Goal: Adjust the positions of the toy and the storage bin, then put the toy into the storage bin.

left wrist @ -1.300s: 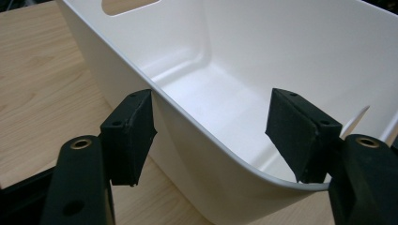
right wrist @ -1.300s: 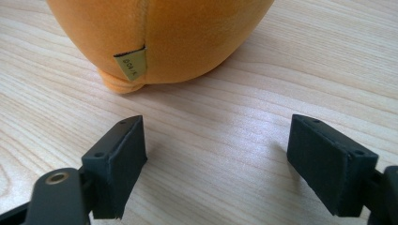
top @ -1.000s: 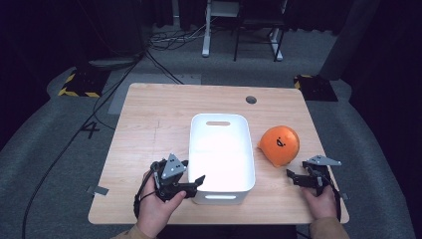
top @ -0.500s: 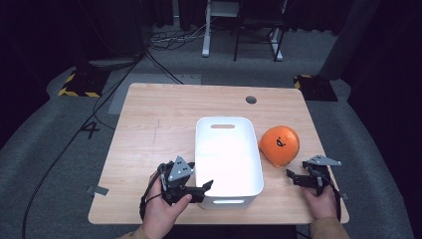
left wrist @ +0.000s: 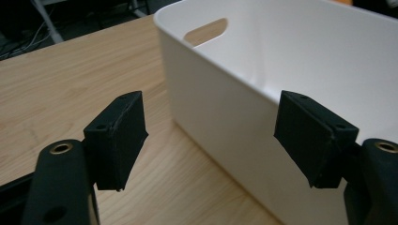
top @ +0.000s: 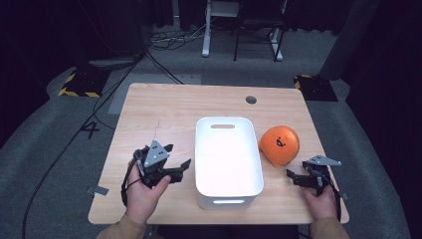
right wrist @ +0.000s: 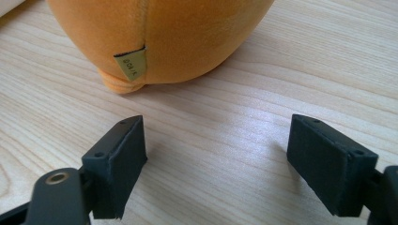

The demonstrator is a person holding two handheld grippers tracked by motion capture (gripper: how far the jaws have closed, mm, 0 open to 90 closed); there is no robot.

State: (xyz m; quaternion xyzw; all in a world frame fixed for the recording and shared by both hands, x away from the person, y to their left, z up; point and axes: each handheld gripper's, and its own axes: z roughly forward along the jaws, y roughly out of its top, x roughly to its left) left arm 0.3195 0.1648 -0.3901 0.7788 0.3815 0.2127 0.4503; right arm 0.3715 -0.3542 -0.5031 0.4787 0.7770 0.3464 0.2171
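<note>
Left tongs point(top: 178, 158) open beside white bin point(top: 228, 187), jaws just closing, nothing between. Right tongs point(top: 293, 178) open, empty, near orange ball point(top: 279, 144). Advice: straddle ball's widest part, squeeze gently, lift over bin.

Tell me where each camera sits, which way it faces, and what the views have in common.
High view: above the person's side, looking forward and down on the table; both hands, left gripper and right gripper show.
Left gripper view: on the left gripper, looking along its open jaws at the bin.
Right gripper view: on the right gripper, low over the wood, facing the orange plush.
Shared: the bin and plush also appear from above.
</note>
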